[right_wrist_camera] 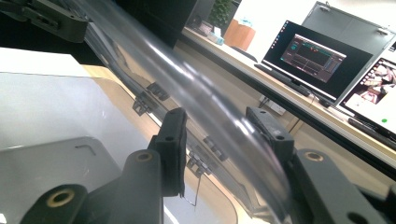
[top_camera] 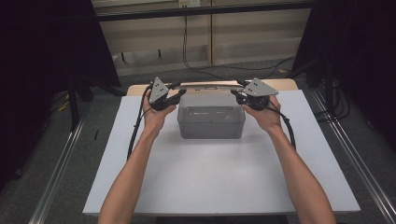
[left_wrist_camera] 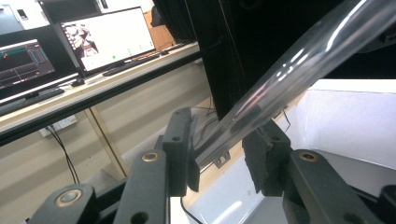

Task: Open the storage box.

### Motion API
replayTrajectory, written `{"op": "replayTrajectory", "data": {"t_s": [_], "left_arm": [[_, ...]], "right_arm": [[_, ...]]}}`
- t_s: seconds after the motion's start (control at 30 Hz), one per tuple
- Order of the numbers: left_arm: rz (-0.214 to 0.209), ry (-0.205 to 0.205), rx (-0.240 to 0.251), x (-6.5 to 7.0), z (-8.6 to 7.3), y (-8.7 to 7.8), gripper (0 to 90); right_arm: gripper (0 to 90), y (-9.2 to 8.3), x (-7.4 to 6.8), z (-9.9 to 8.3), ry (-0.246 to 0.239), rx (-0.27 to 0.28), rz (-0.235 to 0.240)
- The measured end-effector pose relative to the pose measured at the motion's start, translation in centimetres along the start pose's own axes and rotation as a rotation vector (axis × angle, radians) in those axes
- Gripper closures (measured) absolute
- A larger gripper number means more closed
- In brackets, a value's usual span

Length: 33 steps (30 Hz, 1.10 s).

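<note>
A clear plastic lid is held level in the air above the far edge of an open clear plastic box, which stands on the white table top. My left gripper is shut on the lid's left end and my right gripper on its right end. In the left gripper view the lid runs slantwise between the jaws of the left gripper. The right gripper view has the lid passing between the jaws of the right gripper, with the box below.
Metal rails run along both sides of the table, and cables lie on the floor behind it. Dark curtains hang at both sides. A desk with monitors stands beyond the table.
</note>
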State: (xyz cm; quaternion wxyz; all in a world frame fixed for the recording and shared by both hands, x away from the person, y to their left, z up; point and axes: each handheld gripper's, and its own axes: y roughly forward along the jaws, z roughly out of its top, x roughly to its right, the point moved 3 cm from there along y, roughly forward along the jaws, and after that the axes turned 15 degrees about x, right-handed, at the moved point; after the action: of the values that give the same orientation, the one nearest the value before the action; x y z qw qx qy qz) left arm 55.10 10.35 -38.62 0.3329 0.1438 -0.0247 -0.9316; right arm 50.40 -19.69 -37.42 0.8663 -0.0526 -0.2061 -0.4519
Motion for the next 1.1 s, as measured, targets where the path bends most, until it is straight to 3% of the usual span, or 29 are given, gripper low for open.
{"op": "replayTrajectory", "data": {"t_s": [0.27, 0.67, 0.7, 0.83, 1.1], "left_arm": [[-0.02, -0.005, -0.008, 0.1, 0.2, 0.0, 64.9], [-0.013, -0.03, 0.005, -0.4, 0.8, 0.3, 67.1], [-0.013, -0.019, 0.0, -0.5, 0.8, 0.4, 67.3], [-0.004, -0.04, 0.009, -0.7, 0.8, 0.5, 67.4], [0.002, -0.036, 0.001, -1.2, 0.9, 0.7, 67.9]], "right_arm": [[60.1, 0.0, 0.7, -0.7, 0.036, -0.018, -0.028], [59.0, 0.7, 1.7, -0.8, 0.081, -0.018, -0.037], [58.9, 0.8, 1.8, -0.8, 0.091, -0.018, -0.041], [58.1, 1.0, 2.0, -0.9, 0.098, -0.014, -0.05], [58.1, 1.2, 2.3, -1.1, 0.116, -0.026, -0.06]]}}
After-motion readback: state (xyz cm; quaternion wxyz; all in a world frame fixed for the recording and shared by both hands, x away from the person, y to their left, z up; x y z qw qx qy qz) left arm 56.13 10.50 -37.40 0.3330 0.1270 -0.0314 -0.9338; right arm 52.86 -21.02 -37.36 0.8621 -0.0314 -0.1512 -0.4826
